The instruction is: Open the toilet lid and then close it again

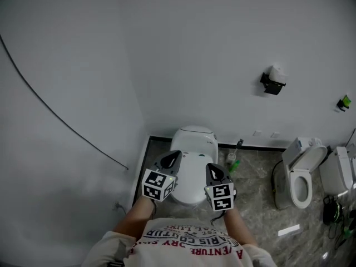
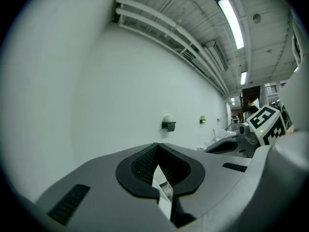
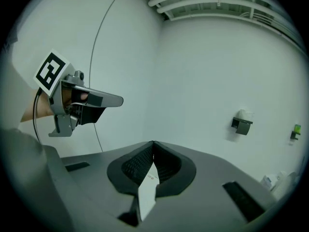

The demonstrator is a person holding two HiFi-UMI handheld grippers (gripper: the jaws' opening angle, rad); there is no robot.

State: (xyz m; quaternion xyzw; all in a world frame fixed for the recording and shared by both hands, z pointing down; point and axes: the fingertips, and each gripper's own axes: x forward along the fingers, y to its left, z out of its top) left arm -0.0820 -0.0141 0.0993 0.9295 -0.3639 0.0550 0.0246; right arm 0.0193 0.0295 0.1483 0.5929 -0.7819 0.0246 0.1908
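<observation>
The left claw (image 1: 171, 159) and right claw (image 1: 213, 172) hover side by side over the shut toilet lid (image 1: 192, 174), both pinched closed and holding nothing.

Grey left gripper (image 1: 177, 154), right gripper (image 1: 210, 168); printed white T-shirt (image 1: 186, 242)

Both flanks of the toilet (image 1: 193, 141) vanish under the left hand-held gripper (image 1: 174, 156) and the right hand-held gripper (image 1: 212, 169), and from above there's no telling whether either touches the lid (image 1: 192, 174). The person's shirt (image 1: 186, 241) is chopped off by the bottom edge. The far-right toilet (image 1: 340, 171) is sliced by the side edge. That green thing (image 1: 345, 102) on the wall (image 1: 222, 49) is too small to name. Dark clutter (image 1: 334, 211) on the floor (image 1: 256, 204) can't be made out.
</observation>
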